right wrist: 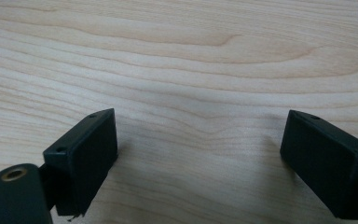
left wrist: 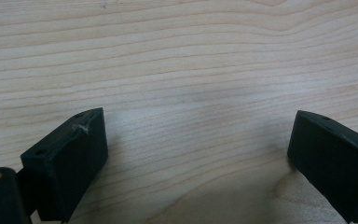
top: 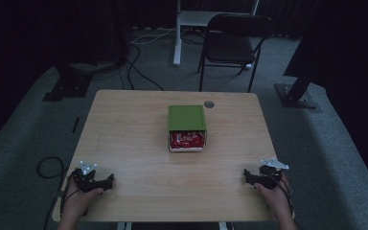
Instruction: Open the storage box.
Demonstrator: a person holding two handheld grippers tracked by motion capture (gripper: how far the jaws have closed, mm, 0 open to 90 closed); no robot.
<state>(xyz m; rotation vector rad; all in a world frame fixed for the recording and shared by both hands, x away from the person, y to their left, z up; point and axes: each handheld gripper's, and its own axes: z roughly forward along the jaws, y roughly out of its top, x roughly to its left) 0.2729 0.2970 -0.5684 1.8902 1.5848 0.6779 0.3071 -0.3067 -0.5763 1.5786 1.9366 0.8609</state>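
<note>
A small white box (top: 187, 142) stands at the middle of the wooden table (top: 134, 129). Its green lid (top: 186, 118) is slid back, so red wrapped sweets (top: 187, 139) show in the front part. My left gripper (top: 109, 181) rests near the table's front left corner, a hand around it. My right gripper (top: 246, 176) rests near the front right corner in the other hand. Both point inward across the table. In the left gripper view, the left gripper (left wrist: 198, 140) has wide-apart jaws over bare wood. The right gripper (right wrist: 199, 140) stands equally wide over bare wood in its own view.
A round grey grommet (top: 209, 104) sits in the table's far edge. Behind the table stand a black folding chair (top: 232, 43) and a white desk leg (top: 177, 33). Cables (top: 139, 62) trail over the grey carpet, with dark stand bases at both sides.
</note>
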